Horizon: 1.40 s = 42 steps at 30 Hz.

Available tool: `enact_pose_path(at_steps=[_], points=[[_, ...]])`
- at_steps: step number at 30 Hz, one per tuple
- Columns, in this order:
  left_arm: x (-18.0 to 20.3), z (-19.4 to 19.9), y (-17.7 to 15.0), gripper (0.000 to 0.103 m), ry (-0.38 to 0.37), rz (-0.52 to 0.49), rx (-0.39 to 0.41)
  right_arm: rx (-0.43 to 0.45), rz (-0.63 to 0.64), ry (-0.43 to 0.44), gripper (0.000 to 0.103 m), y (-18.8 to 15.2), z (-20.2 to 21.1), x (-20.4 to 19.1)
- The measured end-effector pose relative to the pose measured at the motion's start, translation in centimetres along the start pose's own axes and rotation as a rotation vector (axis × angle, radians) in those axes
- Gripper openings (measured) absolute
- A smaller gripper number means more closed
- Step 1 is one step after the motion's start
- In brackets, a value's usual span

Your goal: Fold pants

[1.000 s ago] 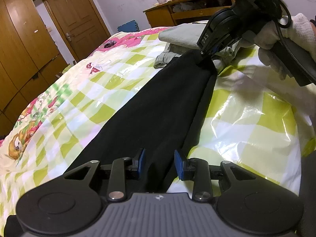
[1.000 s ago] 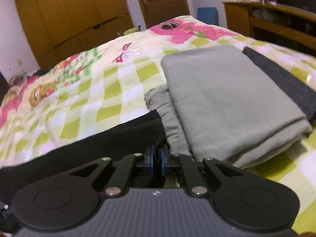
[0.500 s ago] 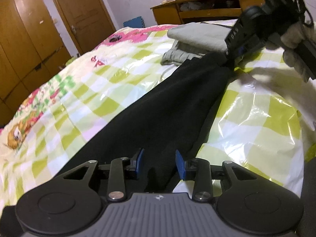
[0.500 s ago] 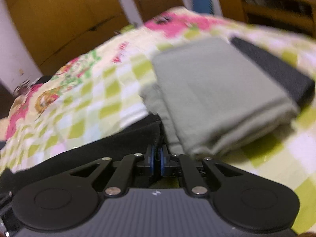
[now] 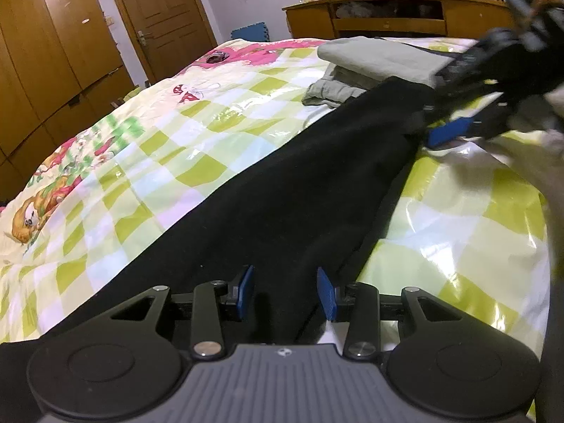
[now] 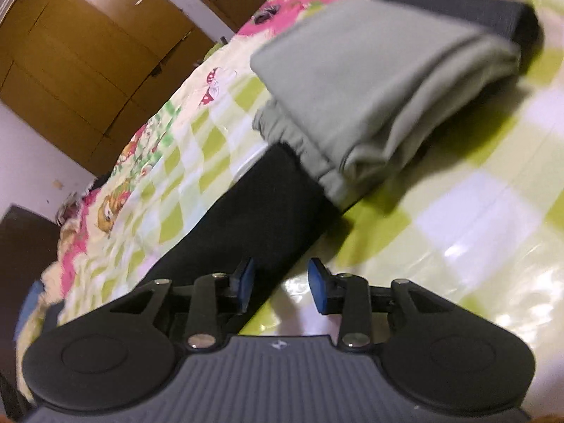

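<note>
Black pants lie stretched lengthwise on the checked bedsheet. My left gripper is open with its blue pads on either side of the near end of the pants. My right gripper is open just above the far leg end of the pants, holding nothing. It also shows blurred in the left wrist view, at the far end of the pants.
A folded grey-green garment with a dark grey one behind it lies right past the far end of the pants. A wooden desk stands beyond the bed, a wardrobe and door to the left.
My right gripper has opened and let go of the pants' leg end, which now lies on the bed. It has tilted and pulled back a little. My left gripper stays open.
</note>
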<state>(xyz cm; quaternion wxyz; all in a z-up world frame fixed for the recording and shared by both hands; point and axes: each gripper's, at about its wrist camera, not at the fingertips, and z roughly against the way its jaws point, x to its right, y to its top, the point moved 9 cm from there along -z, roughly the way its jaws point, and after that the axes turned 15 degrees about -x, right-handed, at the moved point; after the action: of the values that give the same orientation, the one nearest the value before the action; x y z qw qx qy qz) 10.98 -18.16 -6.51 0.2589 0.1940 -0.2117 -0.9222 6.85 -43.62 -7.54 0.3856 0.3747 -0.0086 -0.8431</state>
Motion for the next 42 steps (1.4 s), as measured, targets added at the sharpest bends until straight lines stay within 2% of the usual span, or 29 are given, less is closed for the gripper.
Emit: enact_pose_path(at_steps=[4,8,13,15,17,18,21,24,31,35,37,39,42], points=[[-0.3,0.1,0.0,0.054,0.002,0.005,0.0,0.025,-0.037,0.019,0.035,1.5,-2.3,0.3],[-0.5,-0.4,0.0,0.054,-0.016,0.032,-0.014,0.063,-0.133,0.097,0.039,2.6,-3.3,0.9],[-0.4,-0.3,0.0,0.054,-0.014,0.025,-0.017,0.091,-0.126,0.189,0.038,2.2,-3.1,-0.2],[-0.3,-0.3,0.0,0.054,-0.017,0.026,-0.02,0.09,-0.155,0.197,0.036,2.0,-3.4,0.4],[-0.4,-0.3,-0.1,0.054,-0.027,0.041,-0.026,0.081,-0.146,0.195,0.04,2.2,-3.7,0.4],[-0.4,-0.4,0.0,0.054,-0.033,0.05,-0.028,0.083,-0.145,0.198,0.044,2.4,-3.9,0.2],[-0.5,-0.4,0.0,0.054,-0.034,0.067,-0.032,0.079,-0.096,0.176,0.045,3.1,-4.9,-0.9],[-0.6,0.1,-0.1,0.054,-0.03,0.069,-0.025,0.053,-0.097,0.148,0.012,3.1,-5.4,-1.4],[-2.3,2.1,0.6,0.055,-0.002,0.117,0.058,0.115,-0.12,0.24,0.008,2.2,-2.4,-1.2],[-3.2,0.6,-0.2,0.057,0.031,0.115,0.005,0.1,-0.164,0.214,0.008,2.9,-3.8,-0.6],[-3.4,-0.4,-1.3,0.058,0.015,0.118,-0.042,0.143,-0.176,0.267,0.008,3.4,-2.4,-1.3],[-4.0,-0.8,-2.4,0.058,0.003,0.142,-0.06,0.18,-0.138,0.259,0.008,3.4,-1.1,-2.1],[-5.3,0.0,-3.8,0.058,0.024,0.179,-0.051,0.121,-0.19,0.214,0.008,3.2,-2.5,-1.2]])
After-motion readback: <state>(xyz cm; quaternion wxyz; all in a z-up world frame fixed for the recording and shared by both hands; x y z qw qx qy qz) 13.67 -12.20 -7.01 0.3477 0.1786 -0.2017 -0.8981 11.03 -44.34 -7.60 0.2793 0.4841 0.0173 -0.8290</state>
